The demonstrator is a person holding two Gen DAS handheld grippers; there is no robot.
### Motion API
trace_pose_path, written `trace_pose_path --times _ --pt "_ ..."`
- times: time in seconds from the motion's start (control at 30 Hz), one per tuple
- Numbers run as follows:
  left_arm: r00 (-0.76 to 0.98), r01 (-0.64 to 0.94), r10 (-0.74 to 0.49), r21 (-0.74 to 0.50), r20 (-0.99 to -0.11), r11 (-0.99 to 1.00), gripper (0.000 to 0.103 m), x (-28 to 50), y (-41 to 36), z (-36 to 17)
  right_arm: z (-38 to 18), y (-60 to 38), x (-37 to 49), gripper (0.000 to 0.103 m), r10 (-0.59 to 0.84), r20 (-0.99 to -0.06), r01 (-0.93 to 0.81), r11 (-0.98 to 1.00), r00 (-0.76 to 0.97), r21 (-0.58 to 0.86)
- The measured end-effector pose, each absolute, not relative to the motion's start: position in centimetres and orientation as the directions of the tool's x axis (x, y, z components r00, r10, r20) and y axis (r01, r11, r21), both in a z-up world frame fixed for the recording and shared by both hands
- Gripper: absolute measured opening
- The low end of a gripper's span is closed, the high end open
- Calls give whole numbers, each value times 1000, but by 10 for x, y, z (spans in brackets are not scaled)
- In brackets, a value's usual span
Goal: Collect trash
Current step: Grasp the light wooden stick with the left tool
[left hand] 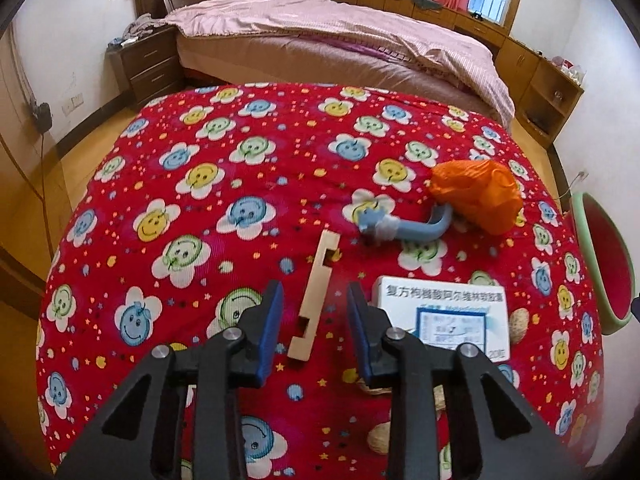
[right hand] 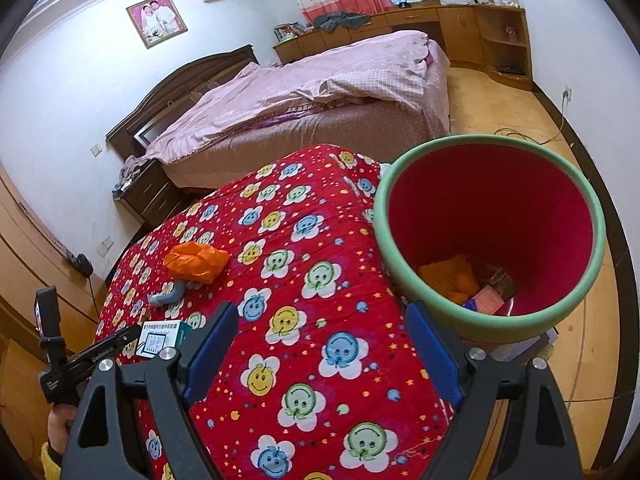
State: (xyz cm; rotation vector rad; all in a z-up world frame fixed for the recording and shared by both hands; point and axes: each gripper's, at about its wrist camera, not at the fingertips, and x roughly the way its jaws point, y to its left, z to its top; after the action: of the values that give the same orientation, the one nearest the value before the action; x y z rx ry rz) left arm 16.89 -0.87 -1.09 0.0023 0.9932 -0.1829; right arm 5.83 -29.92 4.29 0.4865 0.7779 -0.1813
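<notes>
Trash partly binned point(right hand: 492, 240) — block point(left hand: 314, 296) between the left gripper's point(left hand: 314, 320) wide fingers, bag point(left hand: 478, 196), box point(left hand: 442, 316) ahead; right gripper point(right hand: 320, 352) wide, empty.

Red smiley-flower cloth point(left hand: 248, 184), orange bag point(left hand: 478, 196), green-rimmed red bin point(right hand: 492, 240)
</notes>
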Motion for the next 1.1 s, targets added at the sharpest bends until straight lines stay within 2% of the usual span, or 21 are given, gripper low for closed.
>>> trace_pose_path --times 0.07,0.27,0.4,0.73,1.1 --pt "527 150 -150 -83 -836 985 31 170 -8 -14 42 -296 62 87 25 -714 324 880 700 348" --pt "522 149 -166 -102 -836 984 14 172 -4 -19 41 -281 80 87 67 -724 278 896 687 347" --pt "526 161 -178 -108 -831 981 10 172 -4 -19 40 -268 93 87 89 -731 245 909 676 337" --pt "567 142 -200 -144 -799 979 10 175 3 -3 32 -236 139 87 140 -756 154 940 639 305" --pt "563 90 -197 -177 -803 980 10 182 17 -9 13 -198 206 87 172 -774 26 971 609 237"
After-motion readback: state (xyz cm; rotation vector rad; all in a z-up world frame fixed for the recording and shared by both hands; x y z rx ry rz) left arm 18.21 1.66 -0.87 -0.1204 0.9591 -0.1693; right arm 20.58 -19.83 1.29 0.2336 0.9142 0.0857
